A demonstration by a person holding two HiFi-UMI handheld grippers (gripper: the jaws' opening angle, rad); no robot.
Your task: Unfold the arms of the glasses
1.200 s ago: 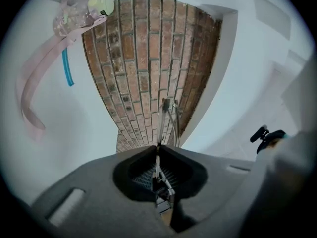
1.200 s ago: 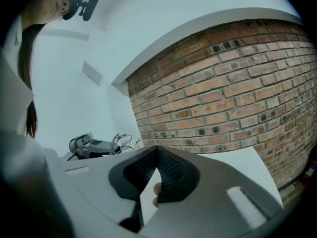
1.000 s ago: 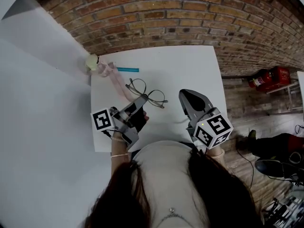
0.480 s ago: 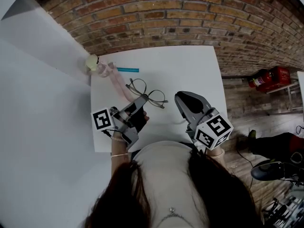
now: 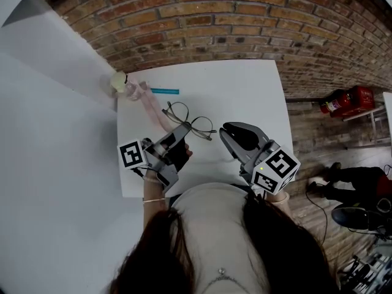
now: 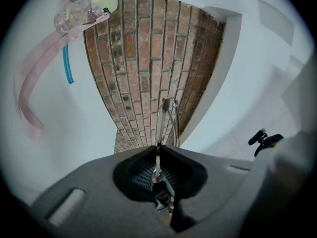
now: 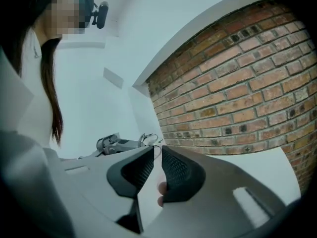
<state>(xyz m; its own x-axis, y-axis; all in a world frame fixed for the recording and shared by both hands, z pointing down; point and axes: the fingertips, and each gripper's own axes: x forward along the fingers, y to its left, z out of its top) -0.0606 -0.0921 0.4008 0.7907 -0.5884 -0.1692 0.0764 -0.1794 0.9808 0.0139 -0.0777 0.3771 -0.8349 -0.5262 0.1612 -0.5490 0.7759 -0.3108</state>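
Glasses (image 5: 190, 120), one pair, sit pinched in left tongs (image 5: 183, 128); right tongs (image 5: 224, 131) barely parted, empty.

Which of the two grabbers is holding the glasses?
The left gripper: its jaws pinch the glasses. The right gripper sits beside them, holding nothing.

1. Square white table (image 5: 245, 90), plain matt top.
2. Thin metal wire-frame glasses (image 5: 190, 120), approx. mid-table, left of centre; lying flat or lifted: can't tell.
3. Slim teal plastic stick (image 5: 164, 90), flat on top, far-left qtr, just beyond the glasses.
4. Long pale-pink flexible strap (image 5: 153, 110), runs from far-left corner to beside the glasses.
5. Clear plastic piece w/ pale yellow-green ball (image 5: 120, 81), at far-left corner, at strap's end.
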